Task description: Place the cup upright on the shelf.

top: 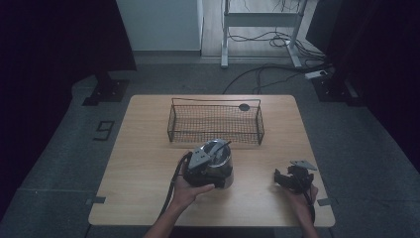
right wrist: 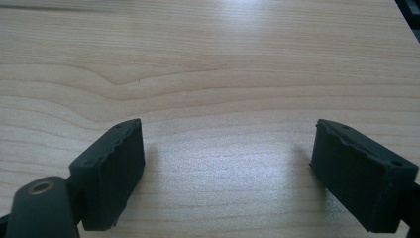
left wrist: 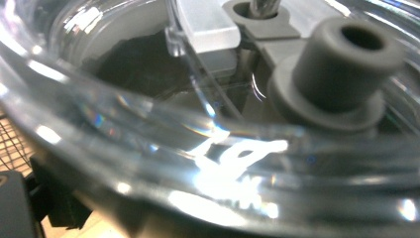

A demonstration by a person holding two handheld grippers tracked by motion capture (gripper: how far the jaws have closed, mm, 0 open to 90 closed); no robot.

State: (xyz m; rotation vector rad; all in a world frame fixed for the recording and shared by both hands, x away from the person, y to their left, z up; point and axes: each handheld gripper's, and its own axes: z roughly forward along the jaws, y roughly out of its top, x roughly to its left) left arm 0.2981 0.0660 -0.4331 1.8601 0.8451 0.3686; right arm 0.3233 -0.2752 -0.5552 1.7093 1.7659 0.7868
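Observation:
A clear round container (top: 221,153) with a see-through lid and a grey knob (left wrist: 341,69) sits tilted in front of the wire basket, near the table's middle. My left gripper (top: 217,172) comes at it from the left and grips its side; in the left gripper view the clear rim (left wrist: 213,134) lies right against the camera. My right gripper (top: 280,178) rests low over the table's front right, pointing left, its jaws wide apart. The right gripper view shows bare wood between the black pads (right wrist: 111,173).
A dark wire basket (top: 215,130) stands at the back of the wooden table (top: 143,148), with a small dark round thing (top: 244,107) at its far right rim. Cables and a desk frame lie on the floor beyond.

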